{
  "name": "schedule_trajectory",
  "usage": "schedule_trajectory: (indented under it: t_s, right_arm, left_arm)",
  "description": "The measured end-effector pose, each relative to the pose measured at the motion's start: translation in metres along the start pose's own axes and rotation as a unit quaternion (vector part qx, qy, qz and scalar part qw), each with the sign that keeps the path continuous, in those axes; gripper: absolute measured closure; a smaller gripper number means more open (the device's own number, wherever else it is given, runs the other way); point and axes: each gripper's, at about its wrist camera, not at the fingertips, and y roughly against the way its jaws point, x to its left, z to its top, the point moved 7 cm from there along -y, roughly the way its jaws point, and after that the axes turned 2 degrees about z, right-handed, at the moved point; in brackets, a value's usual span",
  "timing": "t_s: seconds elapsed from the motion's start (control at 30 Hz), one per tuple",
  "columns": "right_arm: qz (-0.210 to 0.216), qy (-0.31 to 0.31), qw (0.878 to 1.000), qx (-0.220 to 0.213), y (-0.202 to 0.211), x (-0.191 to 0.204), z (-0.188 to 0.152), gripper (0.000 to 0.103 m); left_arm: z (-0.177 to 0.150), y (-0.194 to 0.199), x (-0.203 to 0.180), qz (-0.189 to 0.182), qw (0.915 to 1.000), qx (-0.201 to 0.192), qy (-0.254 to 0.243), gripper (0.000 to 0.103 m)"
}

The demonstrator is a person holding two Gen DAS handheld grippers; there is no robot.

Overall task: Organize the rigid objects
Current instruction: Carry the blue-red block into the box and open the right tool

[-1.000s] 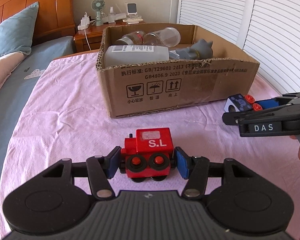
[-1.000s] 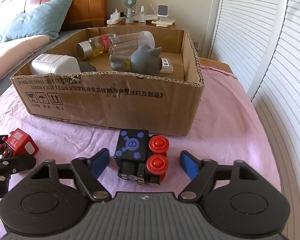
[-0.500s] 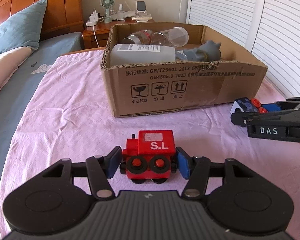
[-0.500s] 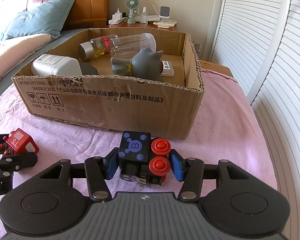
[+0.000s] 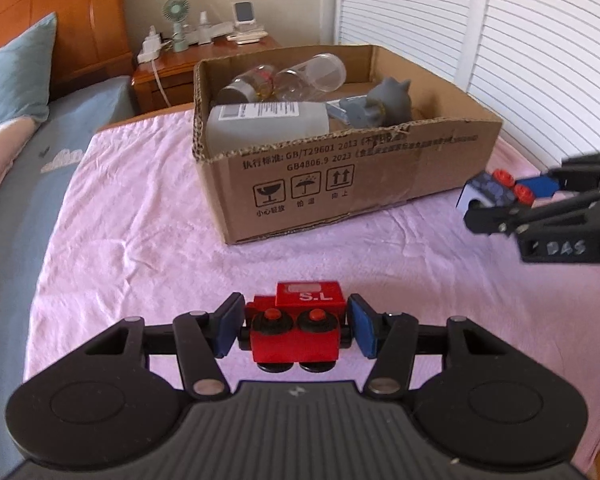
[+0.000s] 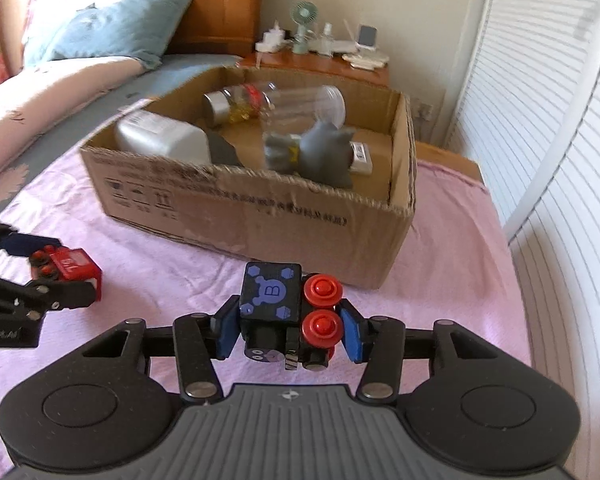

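Note:
My left gripper [image 5: 296,326] is shut on a red toy train car marked "S.L" [image 5: 296,330] and holds it above the pink blanket. My right gripper [image 6: 288,330] is shut on a black and blue toy train car marked "B" with red wheels [image 6: 288,312], lifted off the blanket. The red car also shows in the right wrist view [image 6: 70,266], and the black car in the left wrist view [image 5: 494,194]. An open cardboard box [image 5: 340,168] stands ahead of both grippers.
The box [image 6: 260,208] holds a white bottle [image 5: 266,122], clear bottles [image 5: 296,76] and a grey figure [image 5: 380,104]. A pink blanket [image 5: 140,208] covers the bed. A wooden nightstand [image 5: 204,56] stands behind; white louvred doors [image 5: 540,40] stand on the right.
My right gripper has shut on the black car and raised it. My left gripper has lifted the red car. Both views now look down into the box more steeply.

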Motion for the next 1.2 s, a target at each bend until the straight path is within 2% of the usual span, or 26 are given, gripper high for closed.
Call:
schedule_trajectory:
  t_s: [0.27,0.5,0.6,0.7,0.8,0.93,1.0,1.03,1.07,1.2]
  right_arm:
    - [0.016,0.016,0.999,-0.037,0.04,-0.003,0.033,0.048]
    - [0.008,0.009,0.998,-0.068,0.04,-0.014,0.073,0.048]
    - [0.01,0.003,0.998,-0.068,0.036,-0.016,0.078,0.048]
    - [0.014,0.005,0.998,-0.069,0.035,-0.013,0.076,0.048]
    - [0.014,0.009,0.998,-0.068,0.035,-0.011,0.076,0.048]
    - [0.011,0.01,0.998,-0.069,0.034,-0.011,0.077,0.048]
    - [0.009,0.013,0.998,-0.068,0.033,-0.012,0.078,0.048]
    - [0.007,0.015,0.998,-0.067,0.031,-0.013,0.079,0.048]
    - [0.006,0.016,0.998,-0.065,0.029,-0.013,0.079,0.048]
    - [0.004,0.018,0.998,-0.055,0.018,-0.017,0.083,0.048]
  left_arm:
    - [0.003,0.013,0.002,-0.014,0.9994,0.006,-0.031,0.049]
    - [0.001,0.012,0.001,-0.014,0.999,0.005,-0.043,0.051]
    - [-0.005,0.013,0.003,-0.011,0.999,0.007,-0.042,0.048]
    - [-0.016,0.01,0.007,0.003,0.9988,0.018,-0.045,0.037]
    - [-0.026,0.003,0.01,0.006,0.9985,0.035,-0.041,0.036]
    - [-0.028,0.003,0.012,-0.004,0.9988,0.035,-0.035,0.036]
    - [-0.028,0.002,0.012,-0.017,0.9986,0.041,-0.028,0.036]
    - [-0.028,0.002,0.012,-0.032,0.998,0.048,-0.025,0.04]
    - [-0.027,0.002,0.011,-0.038,0.9977,0.051,-0.024,0.051]
    - [-0.025,0.003,0.006,-0.057,0.9955,0.062,-0.043,0.053]
